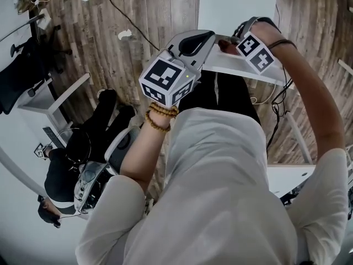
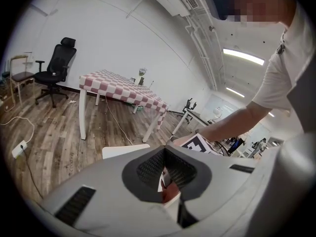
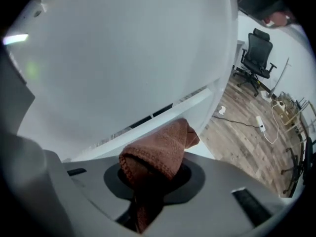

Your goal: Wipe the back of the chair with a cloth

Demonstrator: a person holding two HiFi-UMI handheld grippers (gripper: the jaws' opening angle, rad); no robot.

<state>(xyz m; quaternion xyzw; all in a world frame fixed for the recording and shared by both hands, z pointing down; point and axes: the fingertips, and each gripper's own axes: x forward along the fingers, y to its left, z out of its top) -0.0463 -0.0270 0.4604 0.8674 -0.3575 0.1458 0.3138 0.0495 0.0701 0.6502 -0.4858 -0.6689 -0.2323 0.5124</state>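
The white chair [image 1: 237, 5] stands in front of me, and its back rail [image 1: 246, 73] runs under both grippers. My right gripper [image 1: 233, 42] is shut on a reddish-brown cloth [image 3: 159, 149]. The cloth bulges out of the jaws and lies against the chair's white back [image 3: 123, 58]. My left gripper [image 1: 194, 42] is beside it on the left, with its jaws together and nothing in them. In the left gripper view, a sliver of the cloth [image 2: 170, 191] and the right gripper's marker cube [image 2: 203, 144] show past my left gripper [image 2: 165, 177].
A table with a red-checked cloth [image 2: 123, 89] and a black office chair [image 2: 57, 68] stand across the wooden floor. Another office chair [image 3: 256, 53] and cables [image 3: 252, 125] are on the right. A person in black [image 1: 83, 148] sits by a desk at lower left.
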